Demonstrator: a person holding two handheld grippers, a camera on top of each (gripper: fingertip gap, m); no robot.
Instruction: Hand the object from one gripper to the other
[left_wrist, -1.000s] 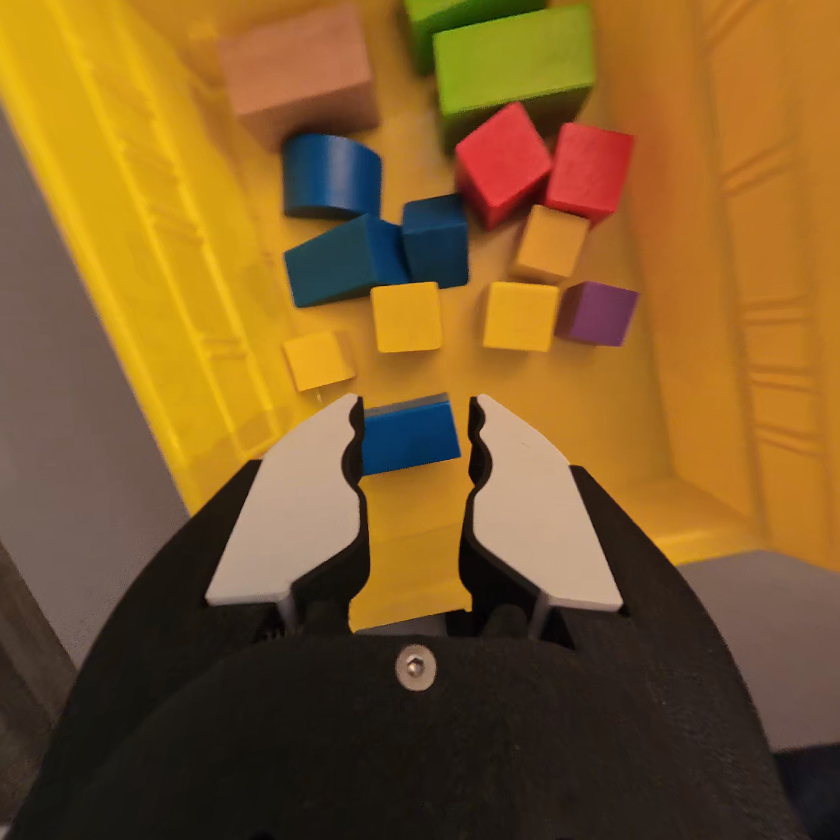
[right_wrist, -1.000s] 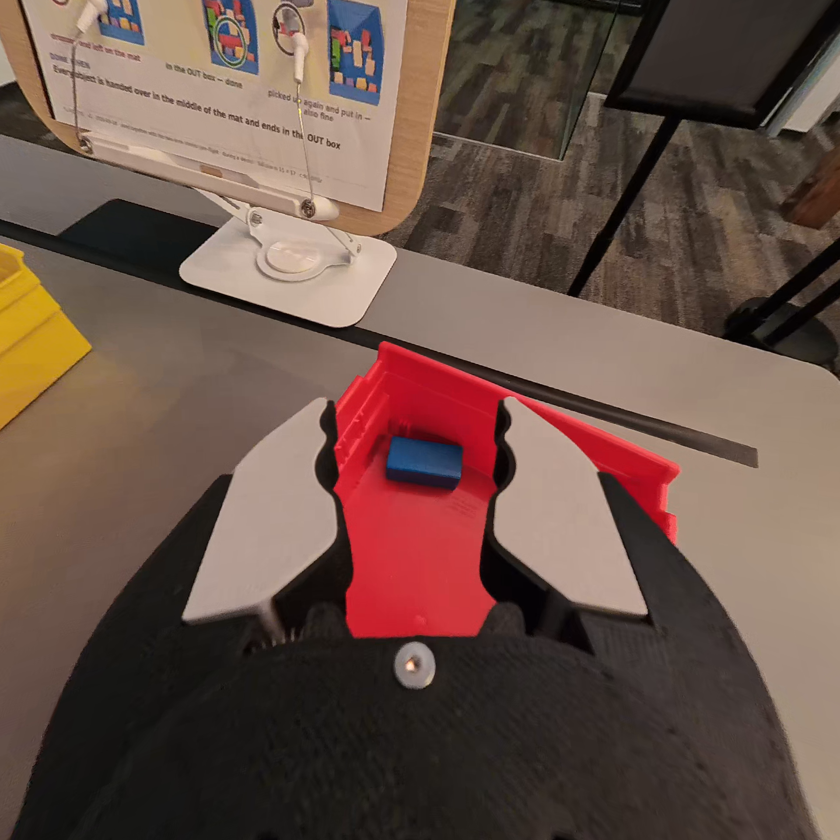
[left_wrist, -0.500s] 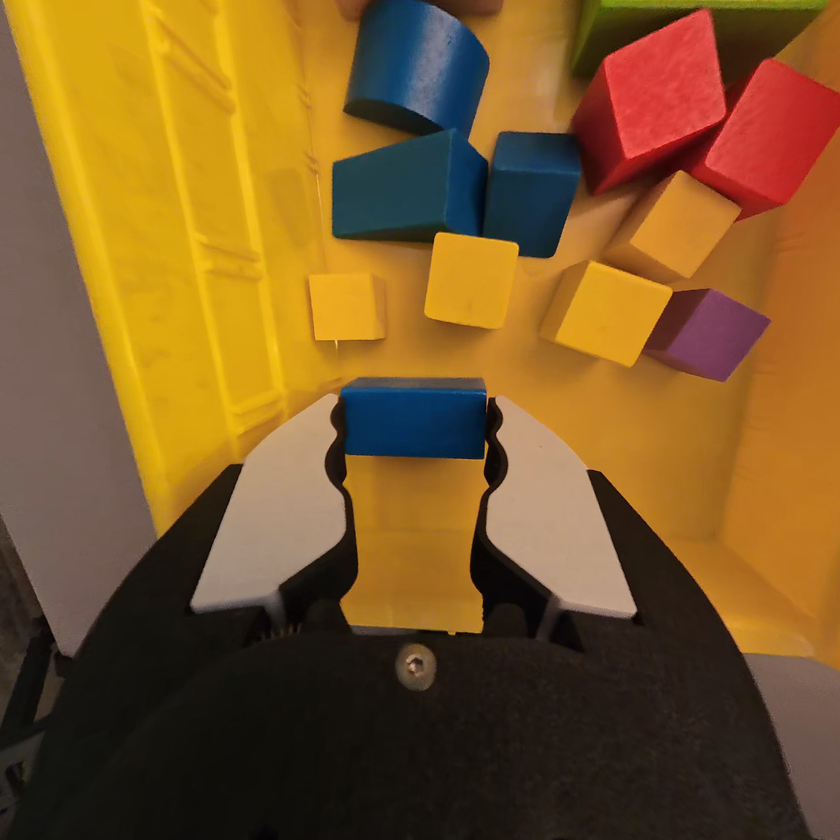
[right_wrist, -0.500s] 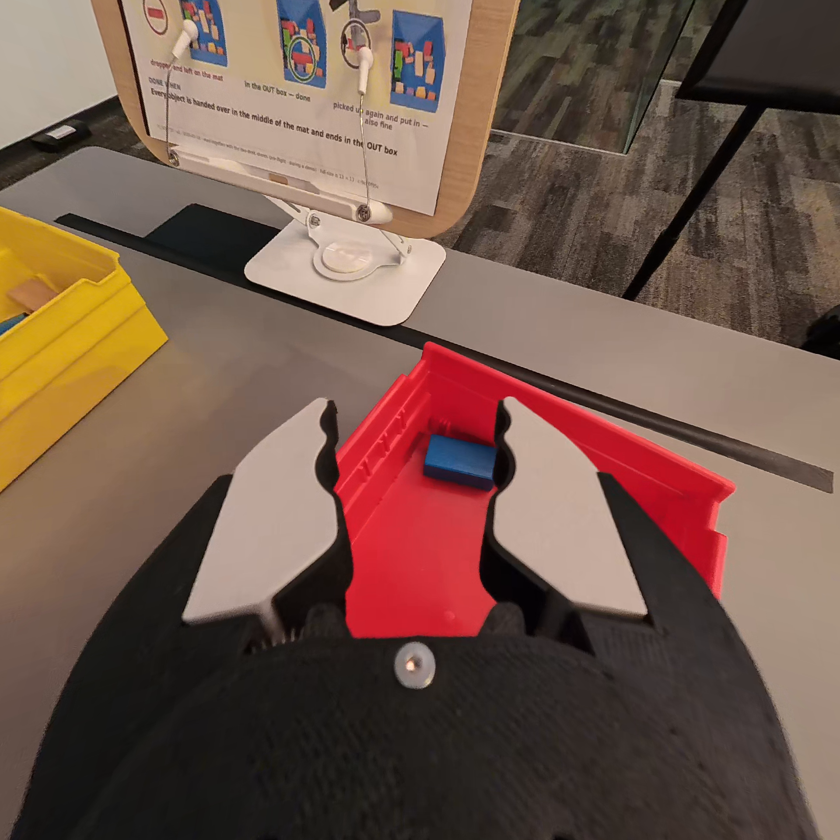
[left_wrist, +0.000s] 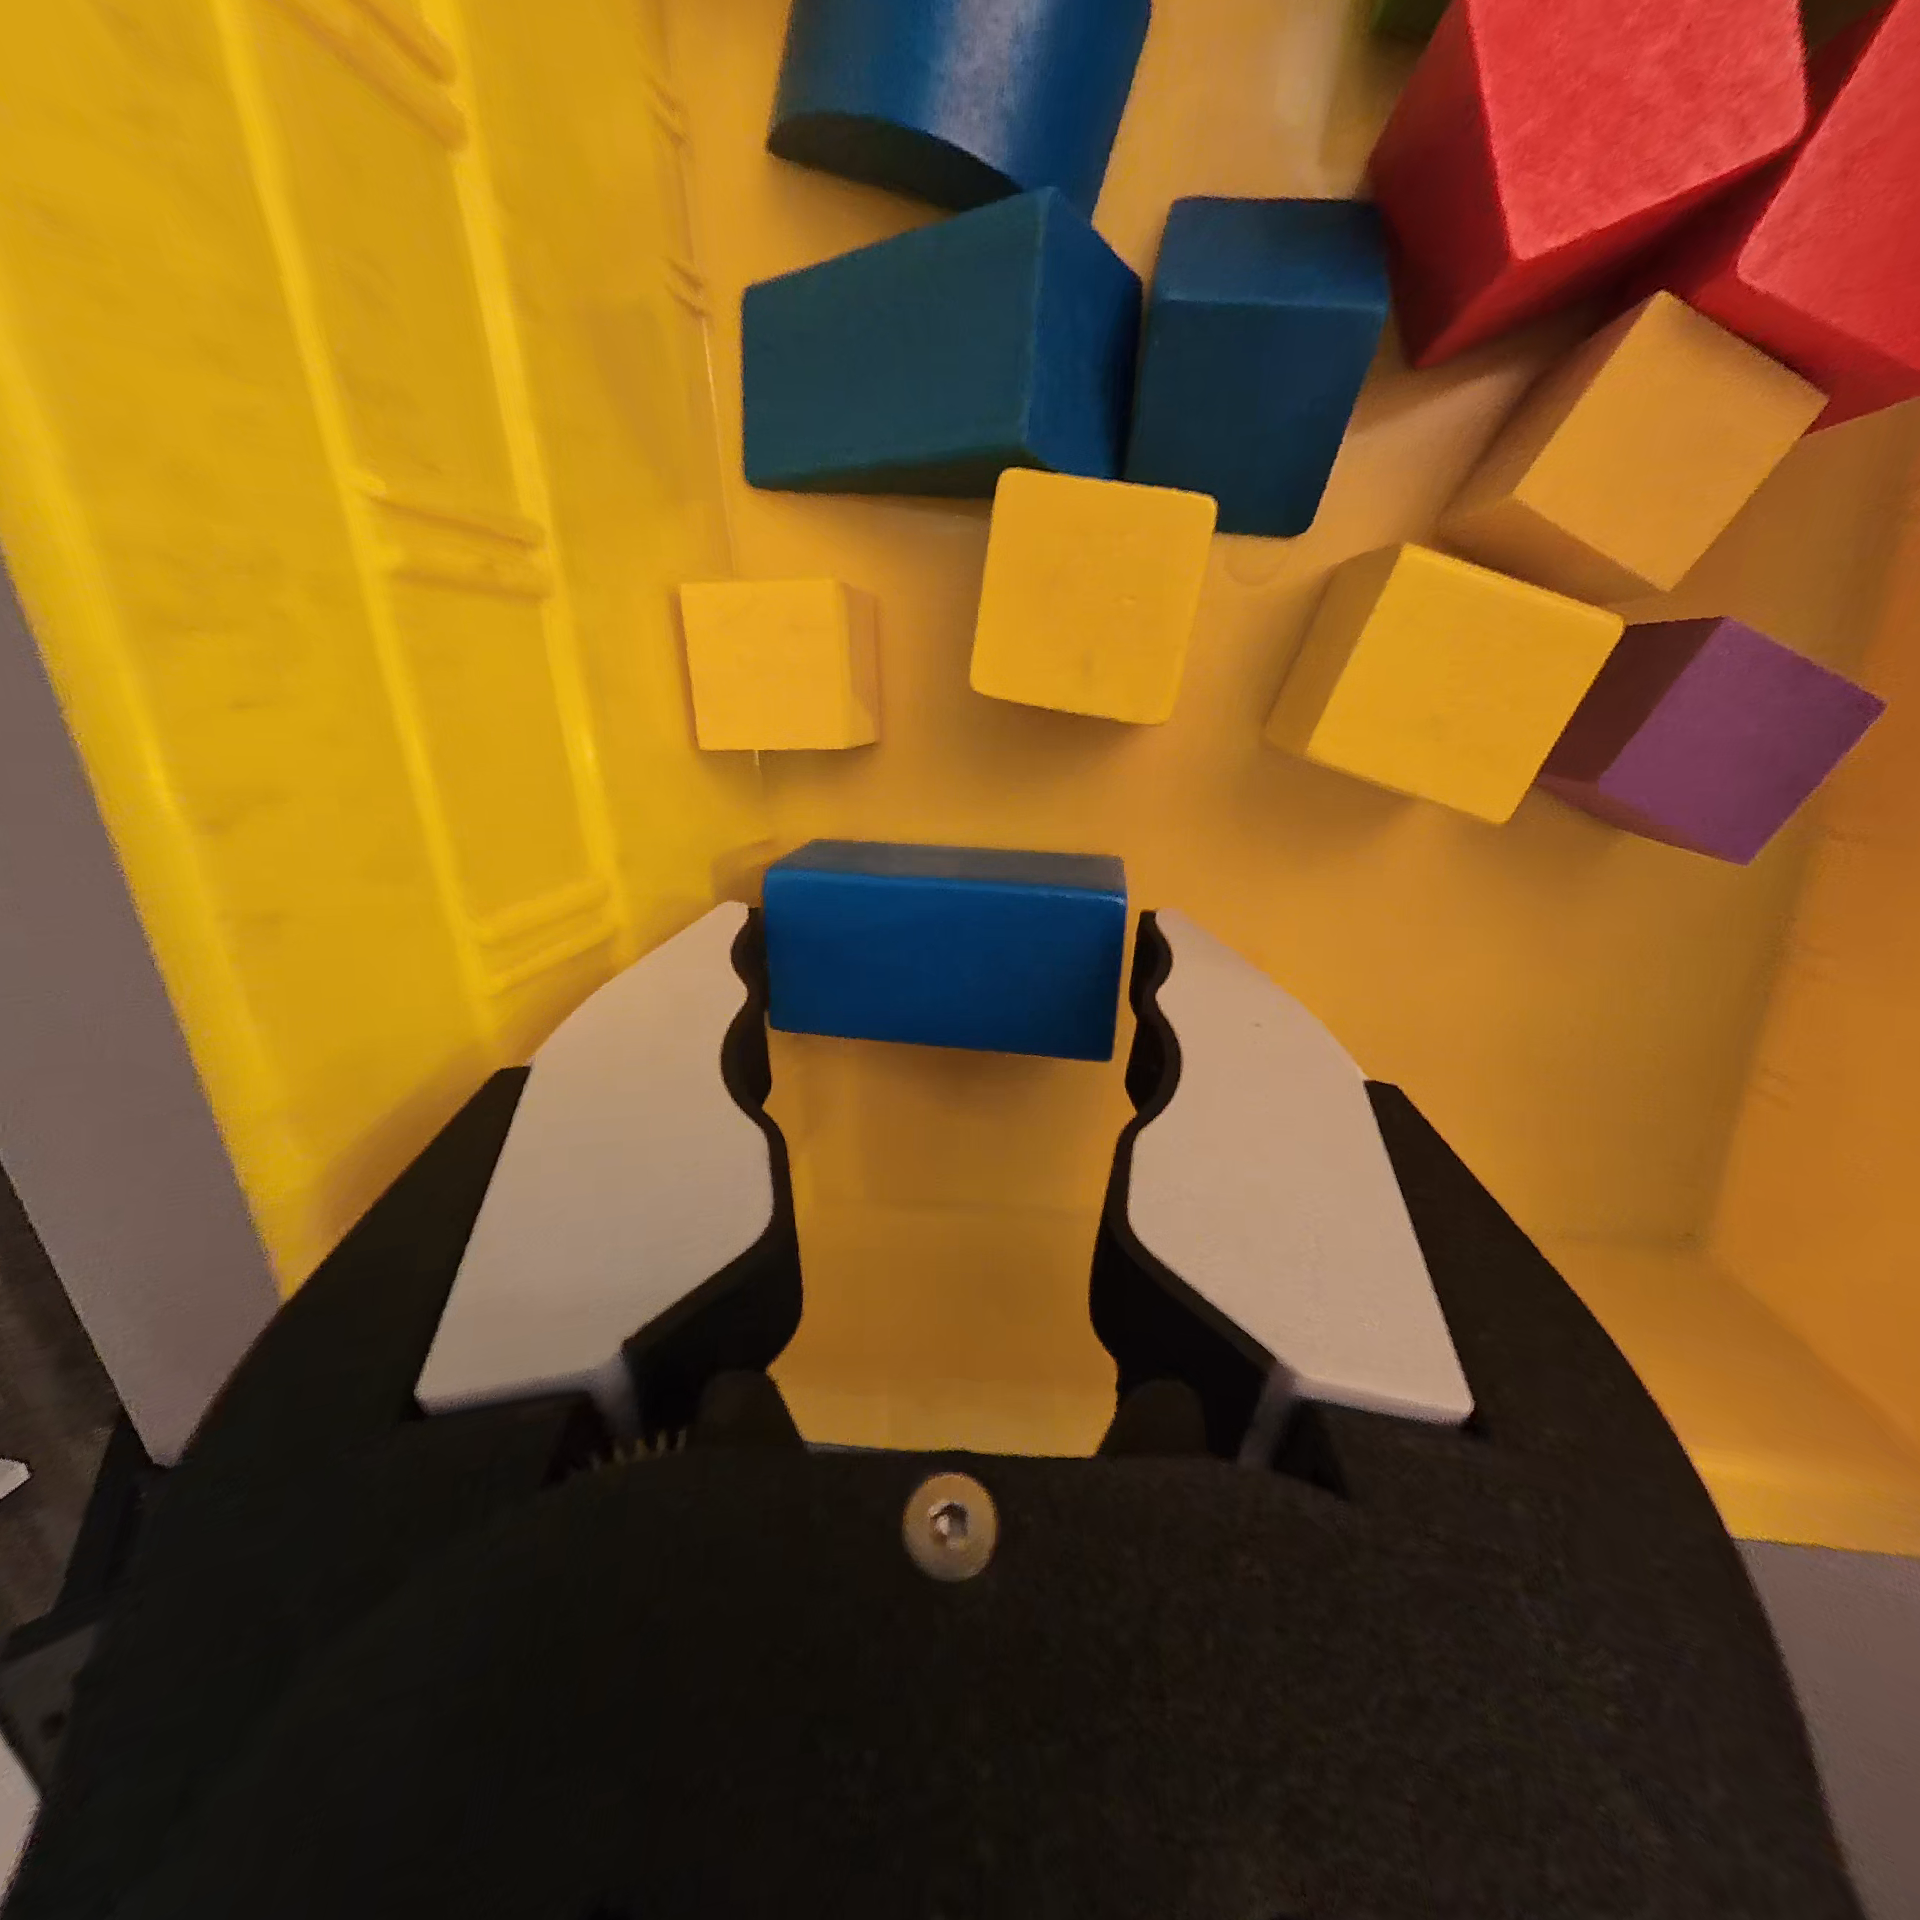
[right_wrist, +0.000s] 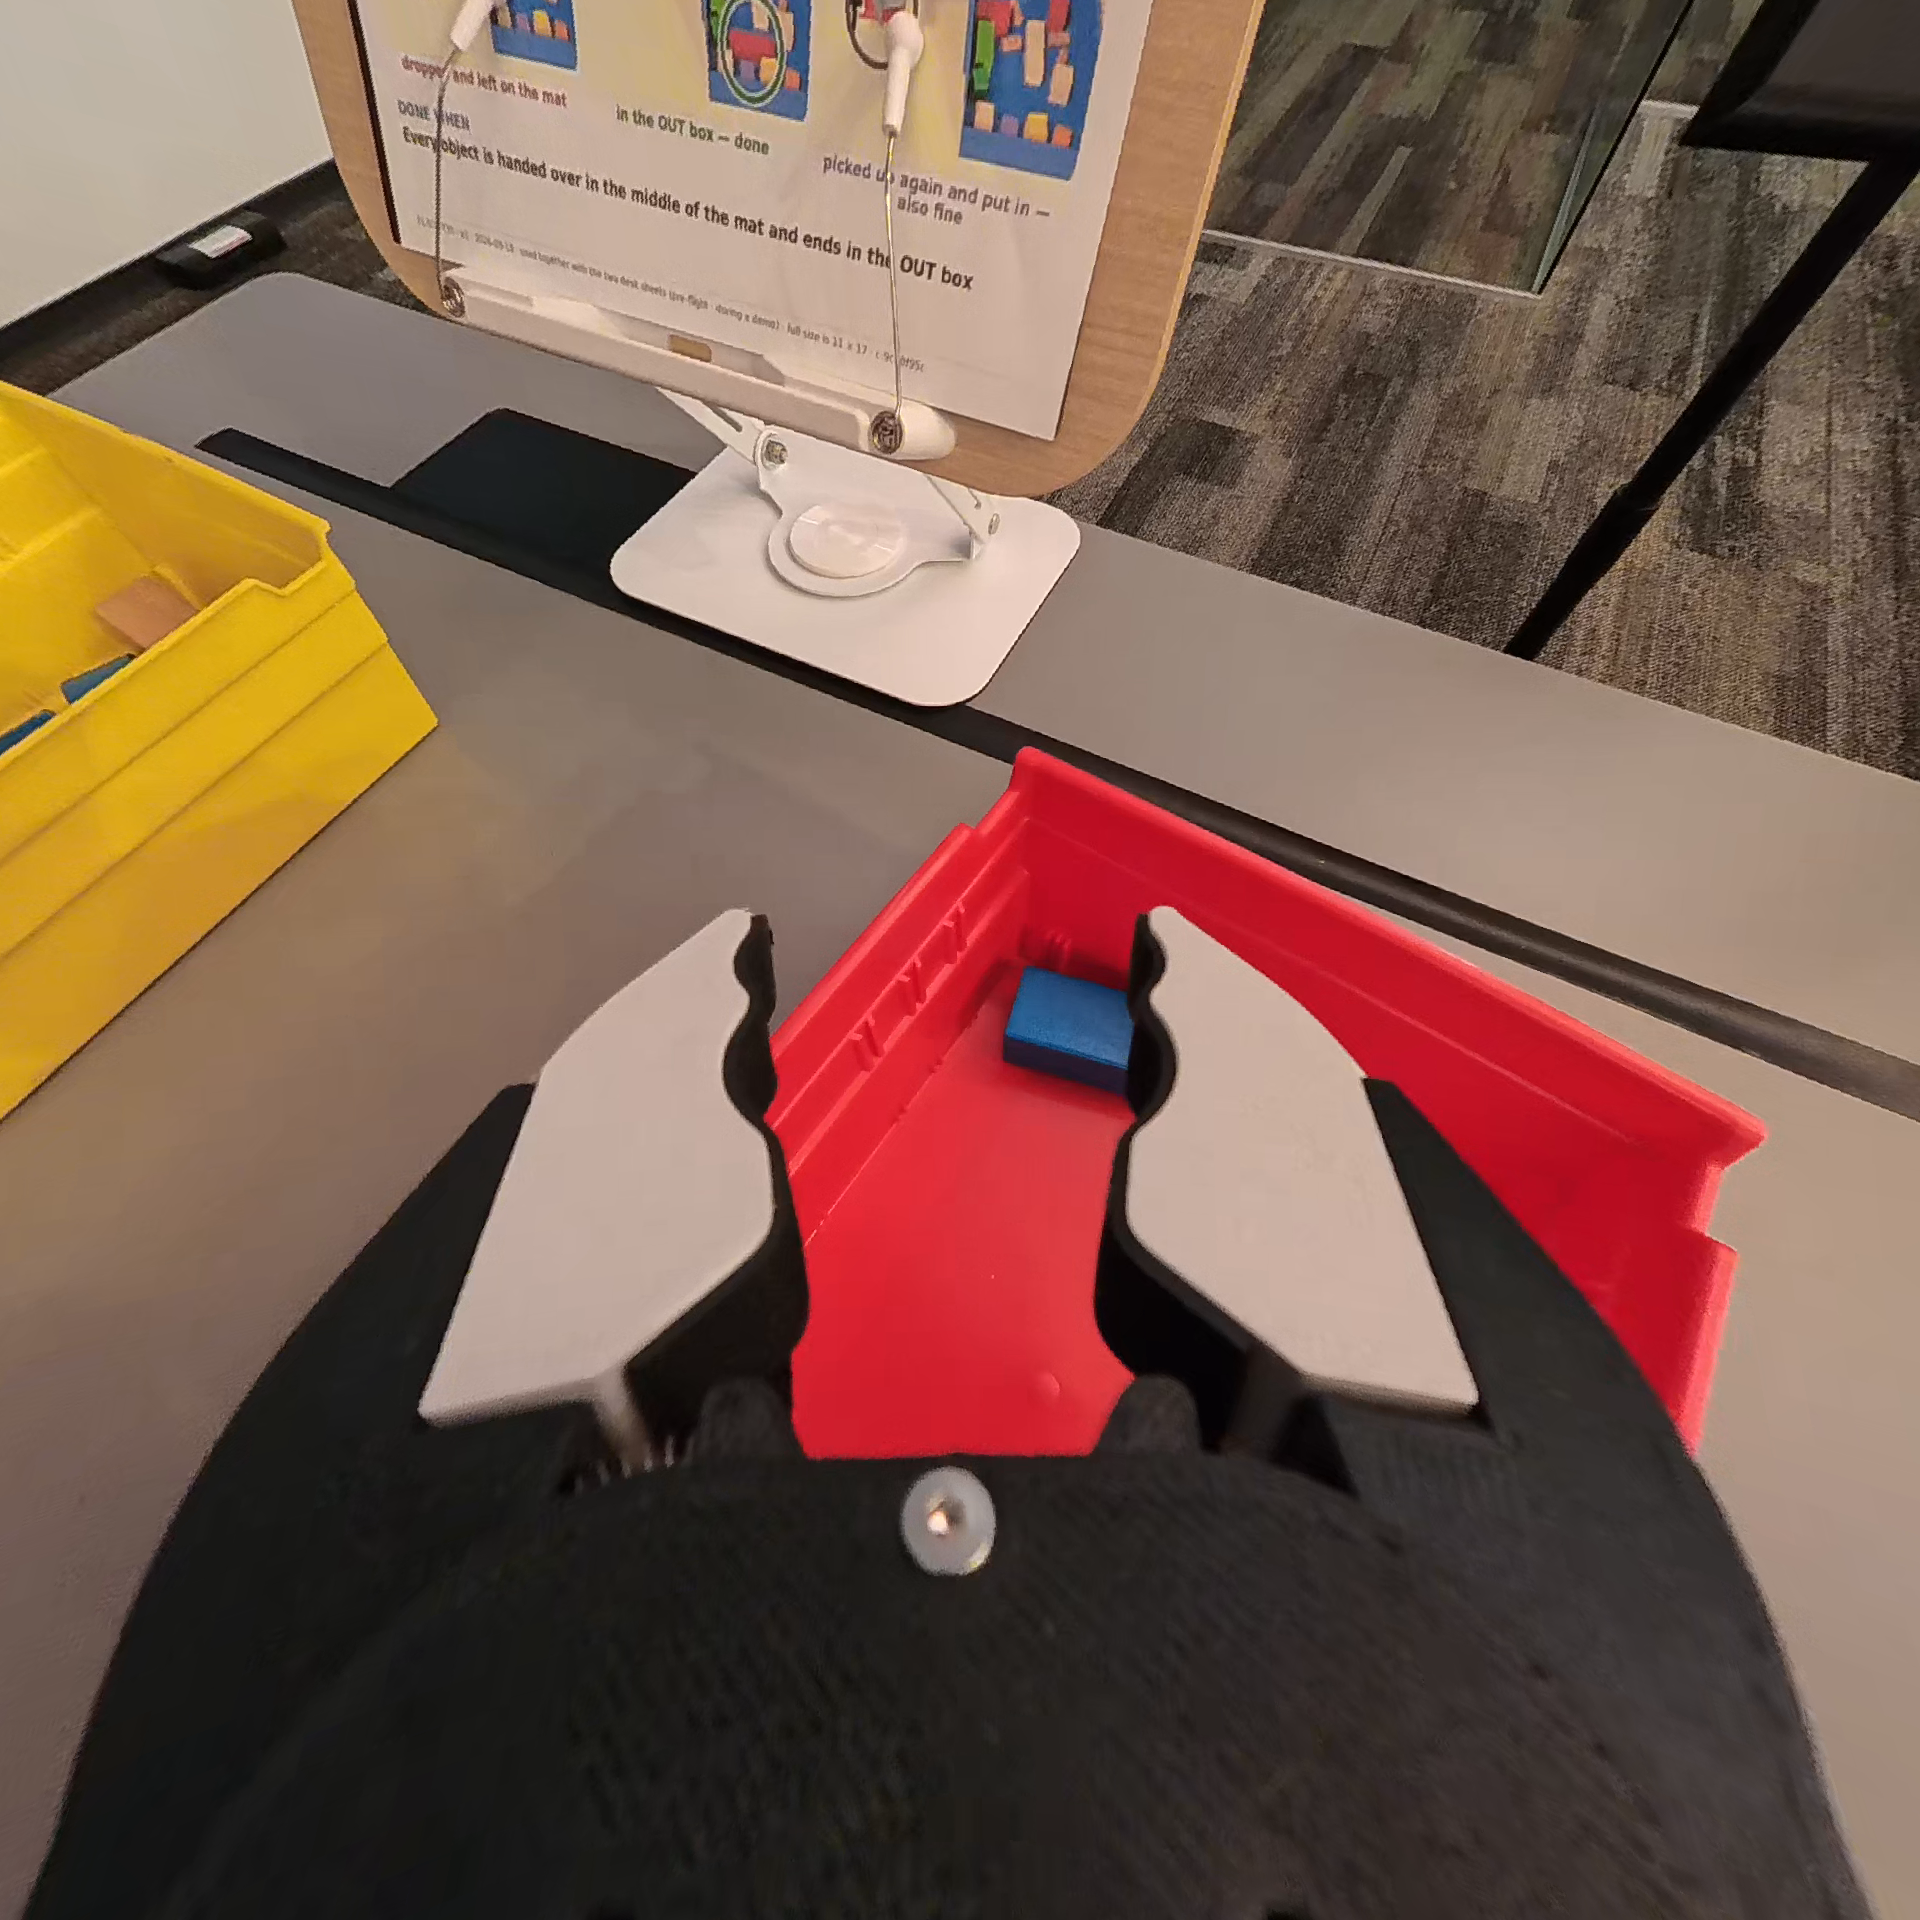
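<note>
A blue rectangular block lies on the floor of the yellow bin, near its front left corner. My left gripper is open, with one fingertip on each side of this block, very close to its ends. My right gripper is open and empty. It hovers over the near left part of the red bin. A small blue block lies in the red bin's far corner, partly hidden behind my right finger.
The yellow bin also holds several yellow cubes, blue blocks, red cubes and a purple cube. It shows at the left of the right wrist view. A white stand with an instruction sheet stands behind on the grey table.
My left gripper has gone down into the yellow bin and its jaws have widened around the blue block. My right gripper has drawn back and turned left, and the yellow bin has come into view.
</note>
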